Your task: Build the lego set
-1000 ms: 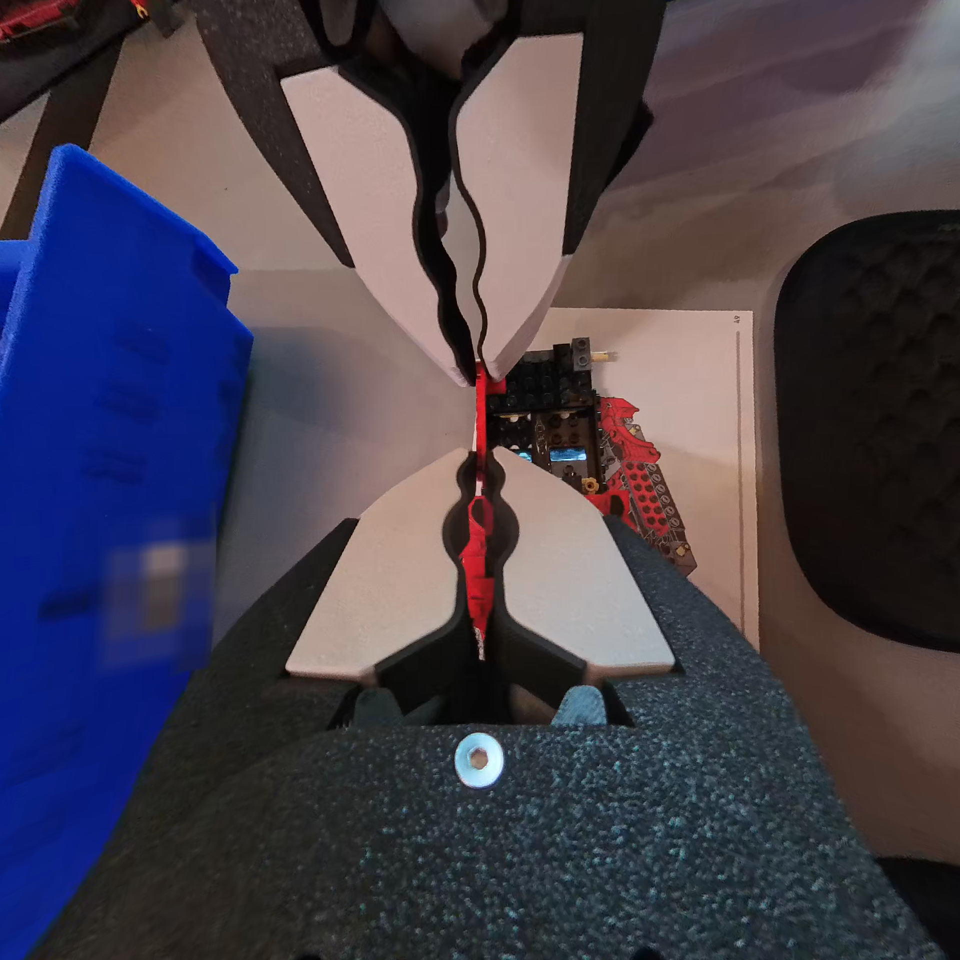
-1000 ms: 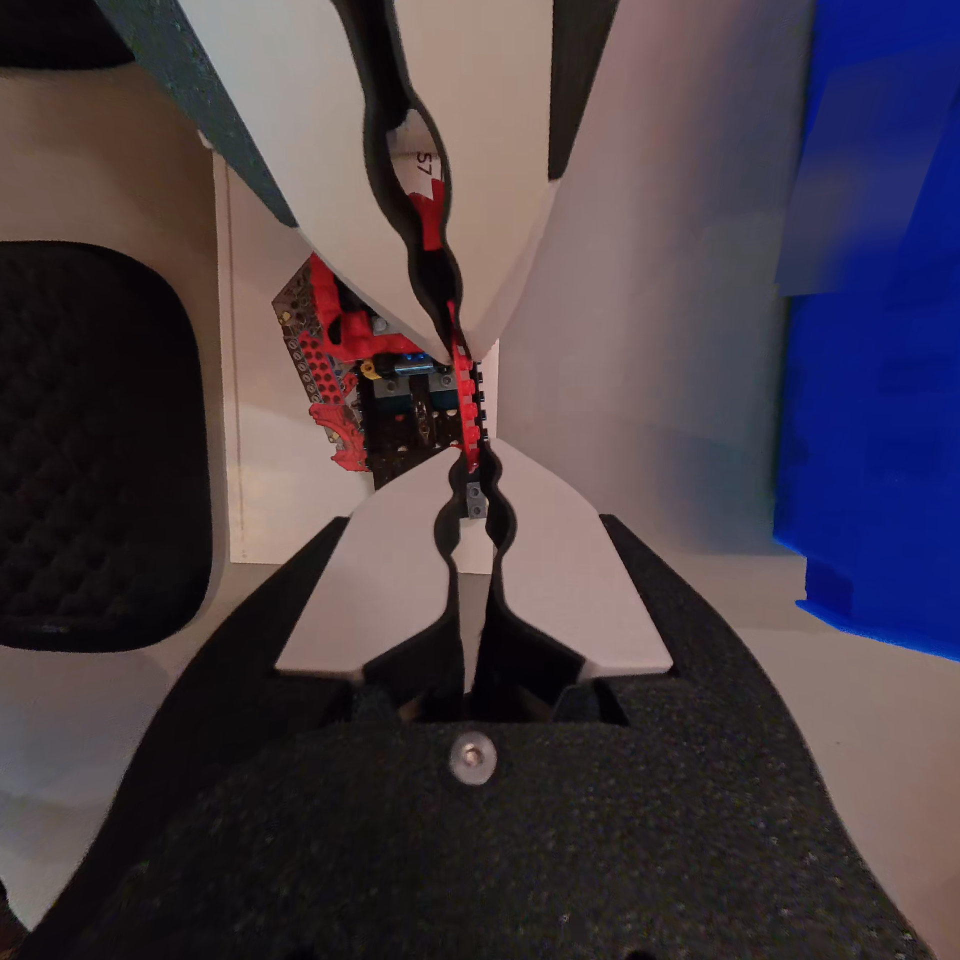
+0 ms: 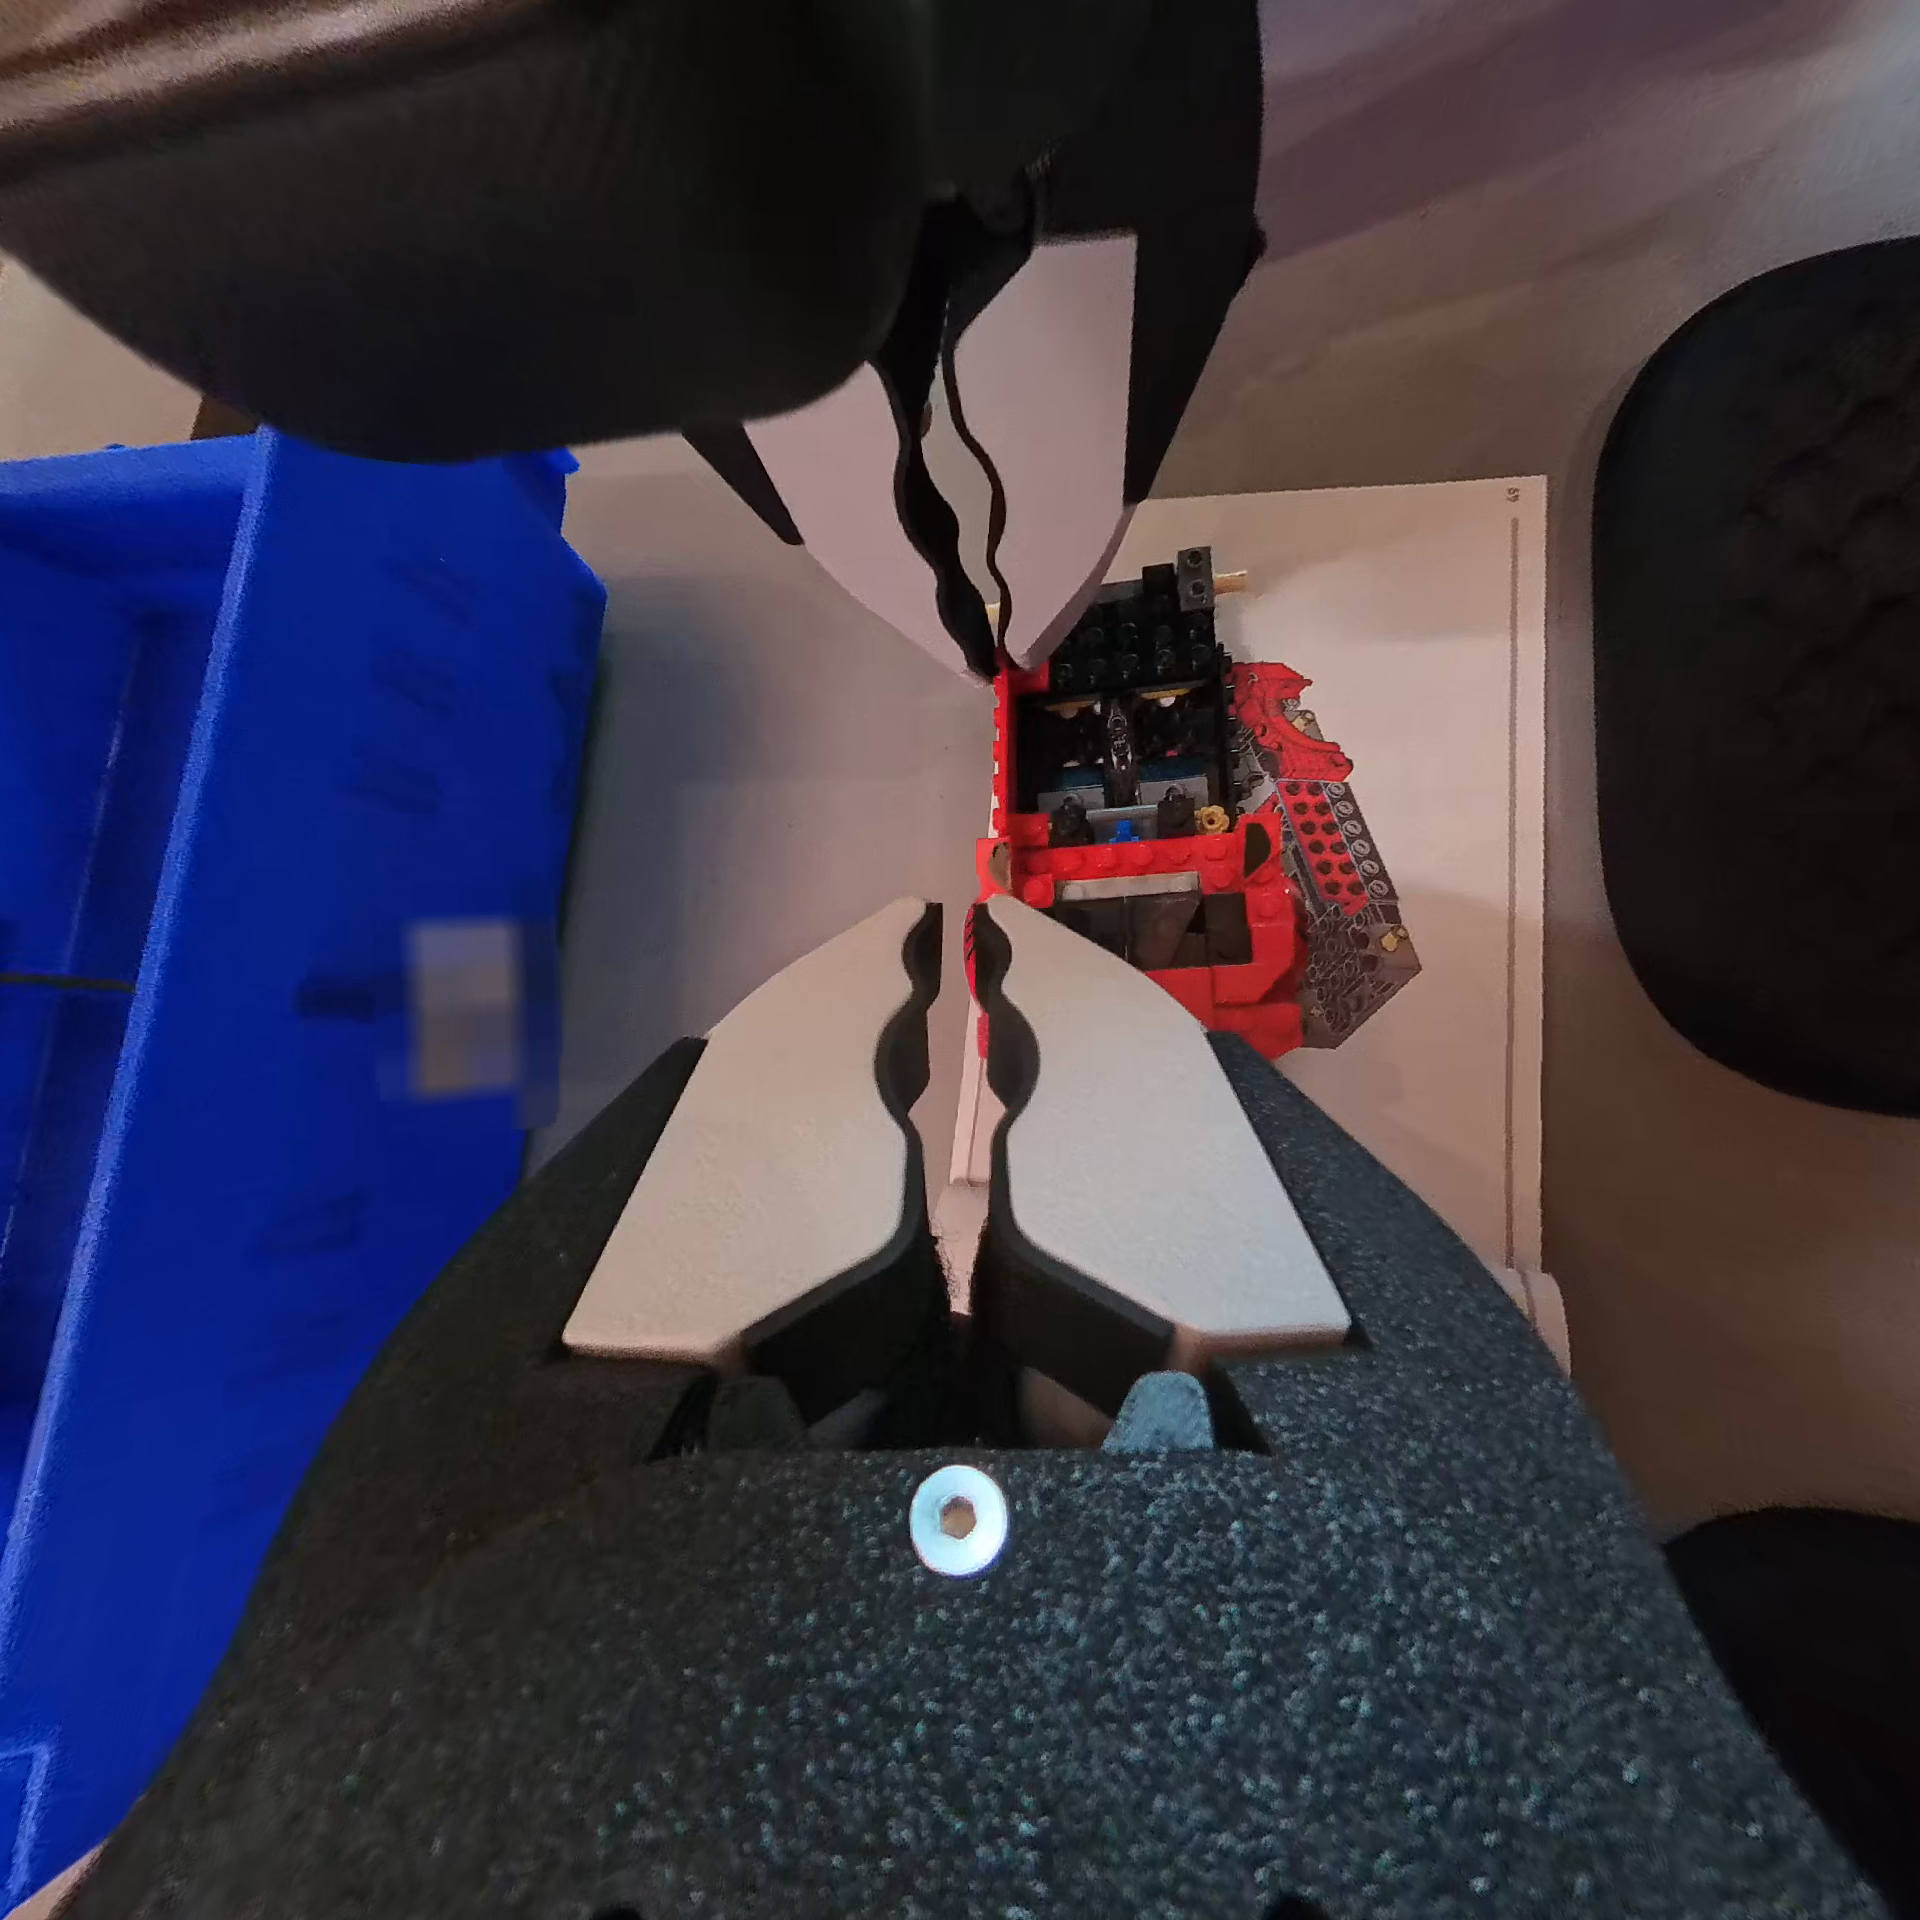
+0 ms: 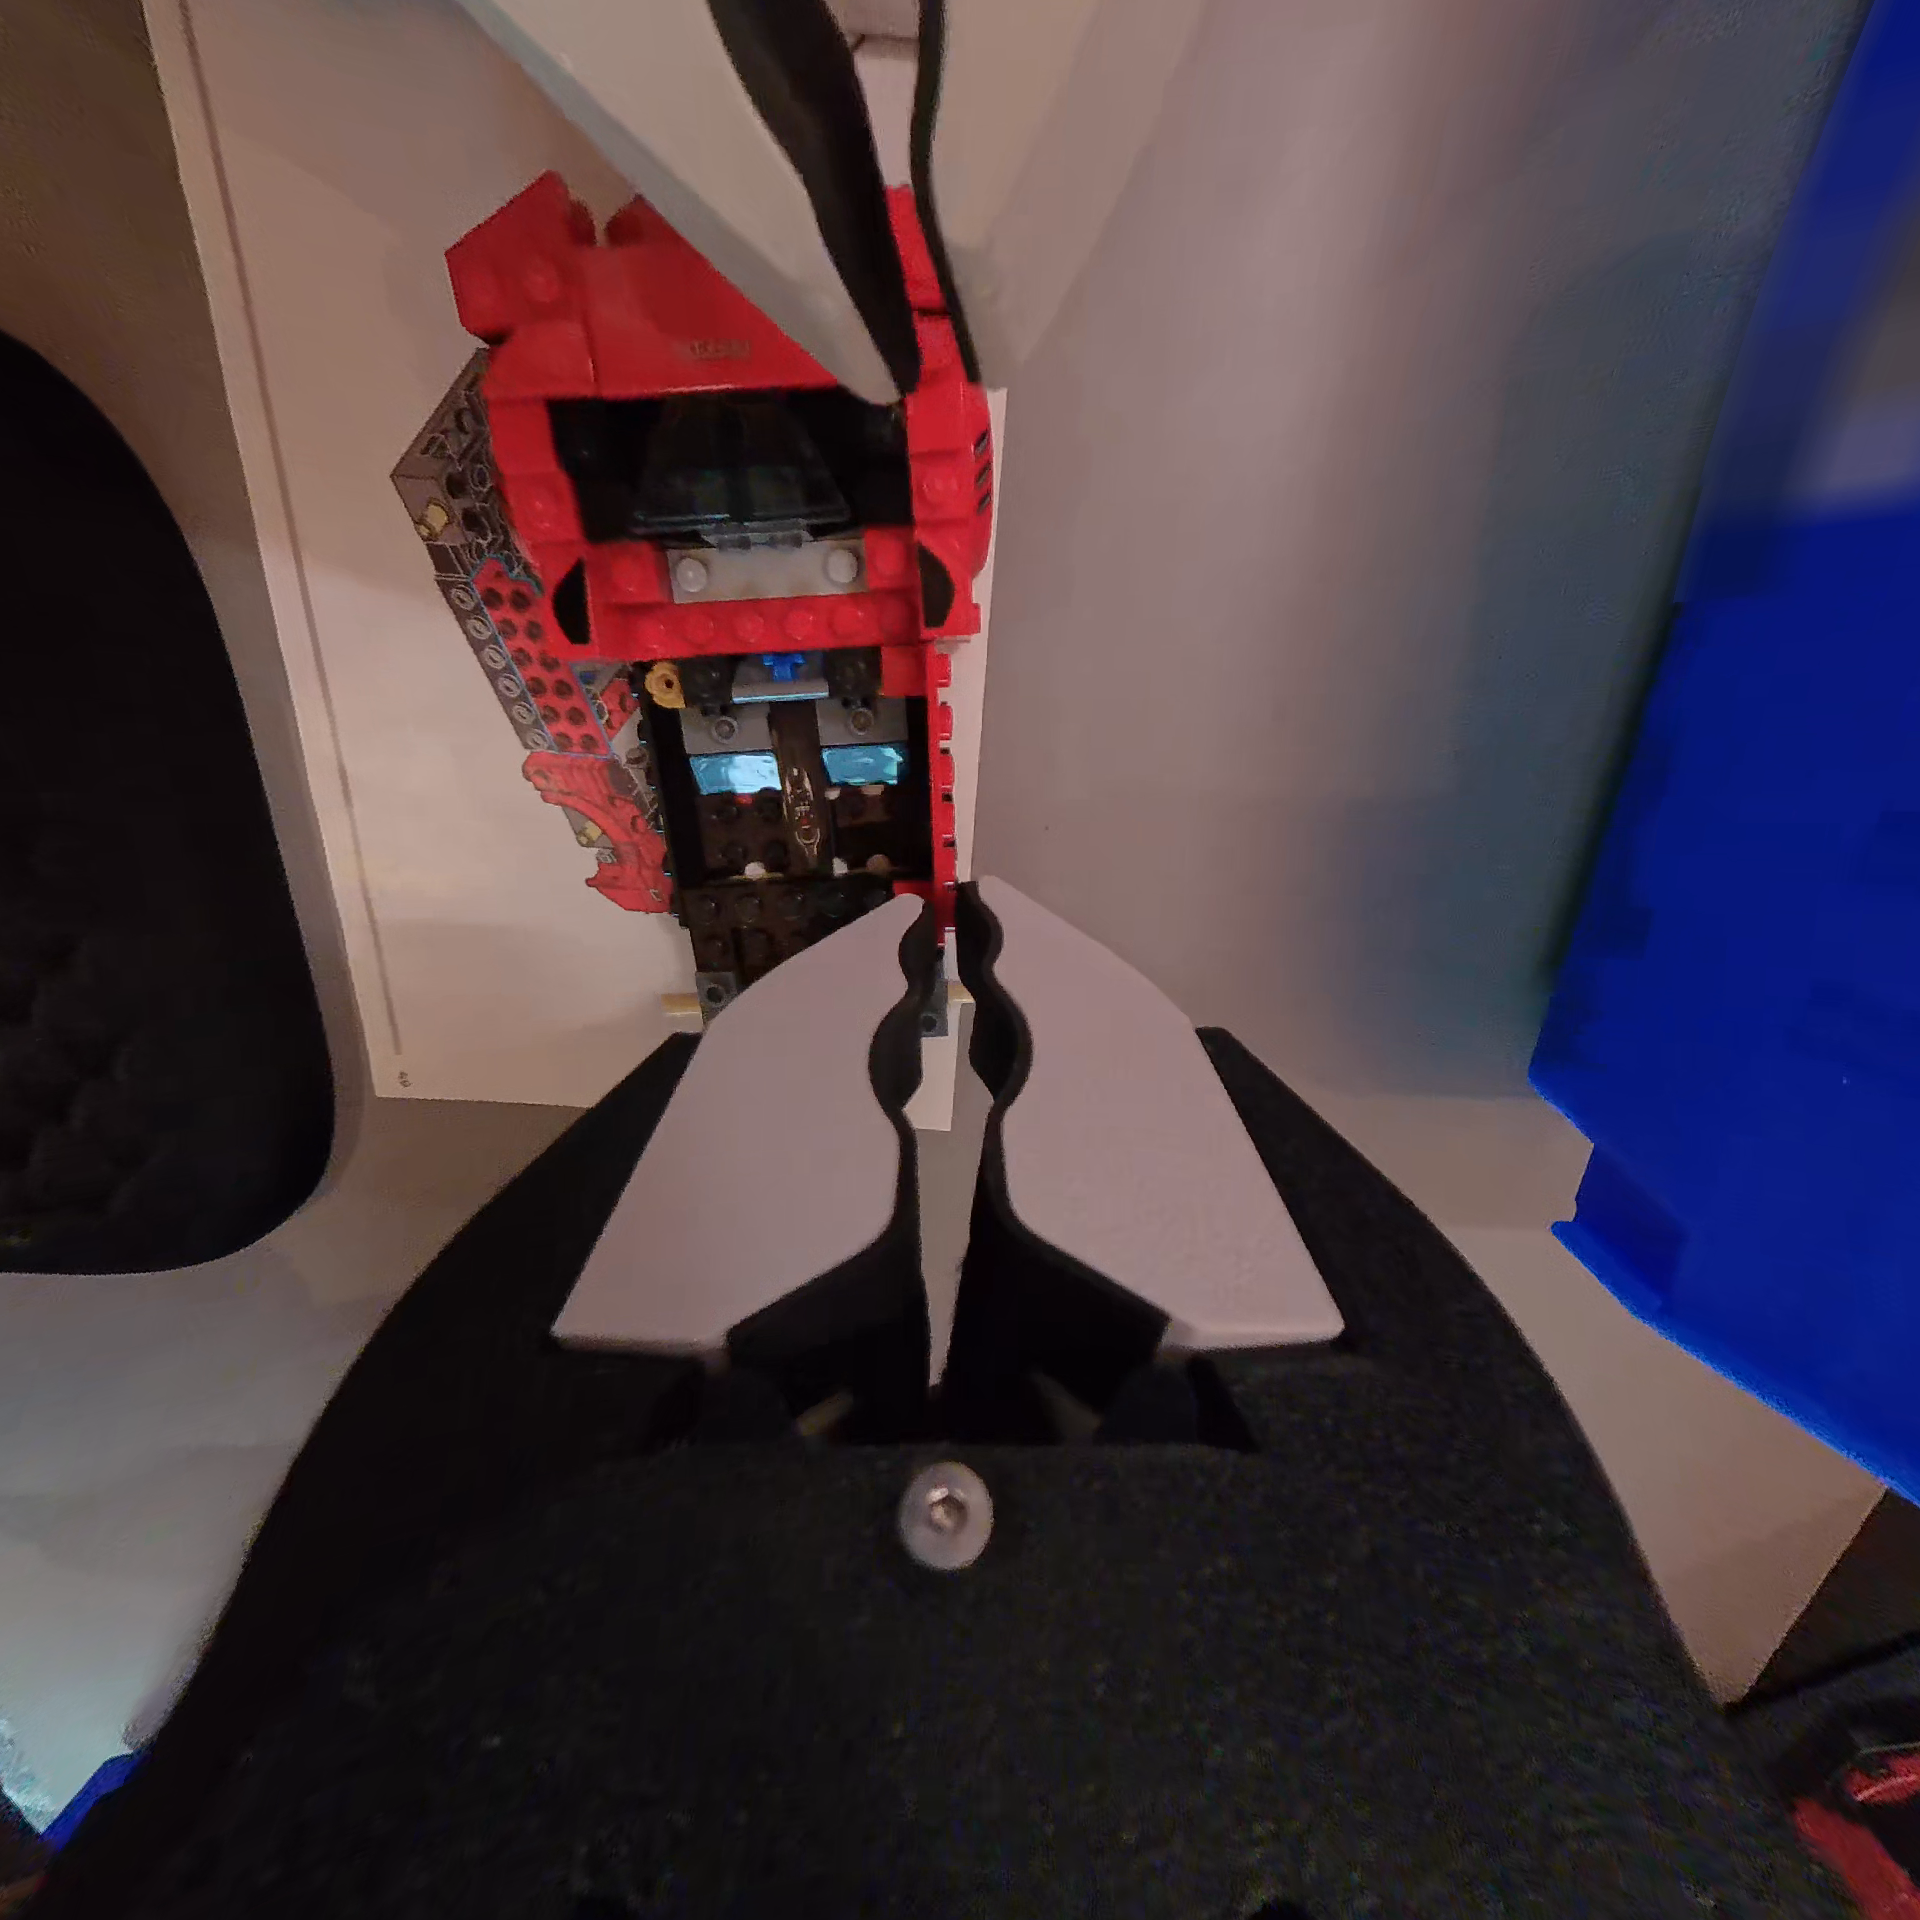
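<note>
We've got the red lego car (image 3: 1132, 831) at frame centre on the instruction sheet (image 3: 1455, 727), long axis running between both grippers. Left gripper (image 3: 961, 914) & right gripper (image 4: 940, 899) each pinch its red side strip, opp ends

Front corner of the red lego car (image 4: 727, 499) hidden behind the left gripper's fingers (image 4: 727, 187), themselves cut off at the top edge. Rear end masked by the right fingertips (image 4: 821, 997). Blue bin (image 3: 260, 935) left of the fingers cropped (mosaic patch on its side). Grip on the red side panel (image 3: 1003, 748) unclear.
</note>
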Tool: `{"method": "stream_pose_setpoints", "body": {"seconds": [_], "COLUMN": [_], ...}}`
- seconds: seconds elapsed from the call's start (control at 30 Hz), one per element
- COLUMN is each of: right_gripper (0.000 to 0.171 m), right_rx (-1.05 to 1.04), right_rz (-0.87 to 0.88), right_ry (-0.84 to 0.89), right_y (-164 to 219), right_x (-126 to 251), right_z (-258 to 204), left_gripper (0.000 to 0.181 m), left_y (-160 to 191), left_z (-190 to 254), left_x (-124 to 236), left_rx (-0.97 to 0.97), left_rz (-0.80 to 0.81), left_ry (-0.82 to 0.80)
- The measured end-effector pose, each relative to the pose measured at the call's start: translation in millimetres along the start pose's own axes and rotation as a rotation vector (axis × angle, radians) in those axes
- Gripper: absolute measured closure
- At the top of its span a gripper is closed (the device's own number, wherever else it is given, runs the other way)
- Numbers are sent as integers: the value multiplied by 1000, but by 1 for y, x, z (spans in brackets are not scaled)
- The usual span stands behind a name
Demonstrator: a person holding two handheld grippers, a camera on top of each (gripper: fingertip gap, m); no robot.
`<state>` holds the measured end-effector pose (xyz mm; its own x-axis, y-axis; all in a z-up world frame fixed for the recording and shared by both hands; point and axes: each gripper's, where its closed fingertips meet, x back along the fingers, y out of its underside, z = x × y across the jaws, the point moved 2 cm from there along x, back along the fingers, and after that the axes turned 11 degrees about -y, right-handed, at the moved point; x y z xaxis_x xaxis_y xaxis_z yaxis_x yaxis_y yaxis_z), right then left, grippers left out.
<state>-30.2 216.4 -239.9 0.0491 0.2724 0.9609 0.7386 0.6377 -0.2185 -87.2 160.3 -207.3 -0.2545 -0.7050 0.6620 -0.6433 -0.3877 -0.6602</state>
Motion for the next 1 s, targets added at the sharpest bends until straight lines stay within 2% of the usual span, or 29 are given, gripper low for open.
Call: {"method": "stream_pose_setpoints", "body": {"seconds": [0.33, 0.7, 1.0], "right_gripper": [168, 168, 168], "right_rx": [40, 51, 48], "right_rz": [-41, -96, -112], "right_ry": [8, 12, 19], "right_y": [-1, -1, -1], "right_x": [0, -1, -1], "right_z": [1, 2, 1], "left_gripper": [178, 181, 181], "left_y": [-3, 5, 17], "left_z": [7, 26, 31], "left_x": [-6, 23, 4], "left_rx": [-47, -79, -76], "left_rz": [-6, -60, -106], "left_ry": [2, 20, 37]}}
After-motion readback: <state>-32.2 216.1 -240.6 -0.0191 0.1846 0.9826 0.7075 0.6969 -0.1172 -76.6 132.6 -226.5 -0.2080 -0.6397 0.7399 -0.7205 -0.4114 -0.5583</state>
